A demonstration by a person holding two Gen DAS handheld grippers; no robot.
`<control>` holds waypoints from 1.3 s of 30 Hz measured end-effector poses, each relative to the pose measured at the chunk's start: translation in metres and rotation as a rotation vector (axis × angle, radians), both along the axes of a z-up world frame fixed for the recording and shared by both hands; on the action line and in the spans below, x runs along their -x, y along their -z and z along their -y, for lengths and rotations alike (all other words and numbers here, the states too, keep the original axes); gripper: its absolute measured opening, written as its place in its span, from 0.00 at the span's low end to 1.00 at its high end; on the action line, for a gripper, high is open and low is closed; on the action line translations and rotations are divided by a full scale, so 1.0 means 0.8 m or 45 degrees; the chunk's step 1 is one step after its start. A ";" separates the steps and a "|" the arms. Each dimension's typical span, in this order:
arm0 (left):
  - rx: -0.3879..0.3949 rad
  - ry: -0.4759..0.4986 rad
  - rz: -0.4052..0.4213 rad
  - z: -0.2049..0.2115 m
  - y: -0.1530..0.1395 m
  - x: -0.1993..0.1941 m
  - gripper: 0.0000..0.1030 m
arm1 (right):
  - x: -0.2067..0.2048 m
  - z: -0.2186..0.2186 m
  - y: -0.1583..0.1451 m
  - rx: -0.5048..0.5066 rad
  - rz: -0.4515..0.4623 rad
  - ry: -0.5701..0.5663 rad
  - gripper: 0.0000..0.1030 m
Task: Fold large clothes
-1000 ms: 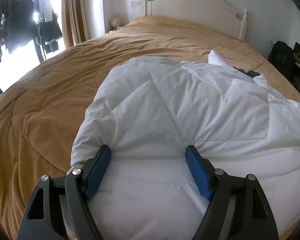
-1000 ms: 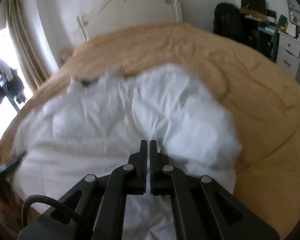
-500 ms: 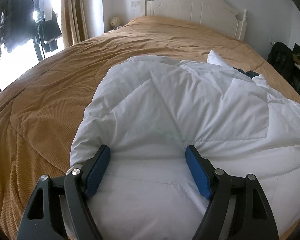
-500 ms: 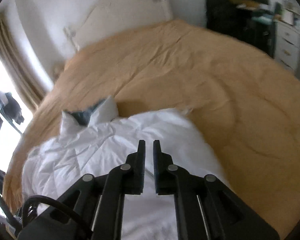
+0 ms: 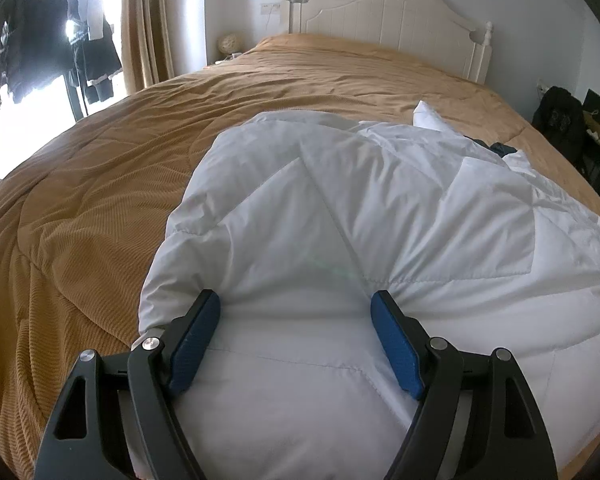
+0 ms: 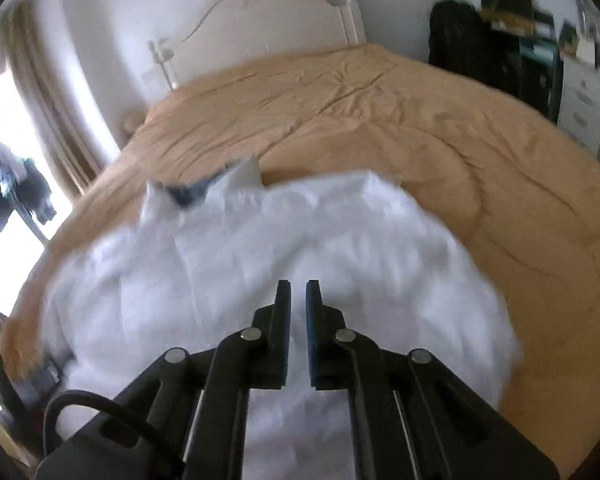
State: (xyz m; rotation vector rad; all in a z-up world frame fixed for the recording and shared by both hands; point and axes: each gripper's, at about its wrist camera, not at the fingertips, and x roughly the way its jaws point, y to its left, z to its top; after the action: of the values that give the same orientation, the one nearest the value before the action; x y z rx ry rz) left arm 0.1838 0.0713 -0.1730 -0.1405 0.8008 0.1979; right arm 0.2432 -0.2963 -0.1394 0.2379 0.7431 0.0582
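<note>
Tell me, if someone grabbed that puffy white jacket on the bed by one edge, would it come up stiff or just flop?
Probably flop: the white padded jacket lies in soft folds and creases on the tan bedspread. It looks light for its bulk, being puffy and quilted. Its smooth fabric might slip between narrow pads, though that is a guess.

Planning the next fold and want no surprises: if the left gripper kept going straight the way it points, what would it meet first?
Probably the white quilted garment itself: the left gripper angles down with its open jaws straddling the padded fabric, nothing in between. How close it sits is hard to judge.
</note>
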 end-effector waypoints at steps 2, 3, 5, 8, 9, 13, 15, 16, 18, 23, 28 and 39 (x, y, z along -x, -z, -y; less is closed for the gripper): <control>-0.005 0.008 0.002 0.002 -0.001 0.000 0.76 | 0.005 0.008 0.043 0.065 -0.053 0.017 0.02; -0.016 0.007 0.001 0.003 -0.002 0.000 0.76 | 0.001 0.017 0.054 0.032 -0.065 0.001 0.02; 0.038 0.005 -0.019 -0.007 -0.007 -0.001 0.76 | -0.006 0.021 0.051 0.002 -0.098 0.014 0.02; 0.272 -0.030 0.049 -0.040 -0.034 0.021 0.76 | 0.003 0.018 0.022 -0.092 -0.059 0.003 0.10; 0.344 -0.076 0.079 -0.055 -0.046 0.036 0.76 | 0.006 0.010 0.013 -0.164 -0.017 -0.029 0.10; 0.439 -0.204 0.105 -0.086 -0.058 0.087 0.80 | 0.008 -0.061 -0.024 -0.232 0.090 -0.174 0.10; 0.499 -0.241 0.097 -0.095 -0.049 0.109 0.80 | 0.001 -0.093 -0.025 -0.218 0.095 -0.248 0.10; 0.541 -0.255 0.090 -0.098 -0.042 0.121 0.80 | -0.006 -0.113 -0.016 -0.200 0.071 -0.290 0.10; 0.606 -0.246 0.074 -0.099 -0.028 0.134 0.81 | -0.019 -0.143 0.012 -0.105 -0.020 -0.318 0.09; 0.766 -0.225 0.071 -0.090 0.006 0.142 0.90 | -0.025 -0.165 0.056 0.056 -0.028 -0.309 0.09; 0.893 -0.167 0.150 -0.080 0.002 0.107 0.98 | -0.029 -0.155 0.061 0.007 -0.040 -0.316 0.09; 0.963 -0.322 -0.001 -0.099 0.022 0.012 0.44 | -0.017 -0.146 0.043 -0.015 -0.042 -0.322 0.11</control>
State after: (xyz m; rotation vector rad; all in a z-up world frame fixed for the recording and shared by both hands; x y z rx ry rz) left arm 0.1739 0.1507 -0.1907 -0.9576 0.8257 0.1239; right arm 0.2567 -0.1792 -0.1738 0.1548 0.8029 0.2993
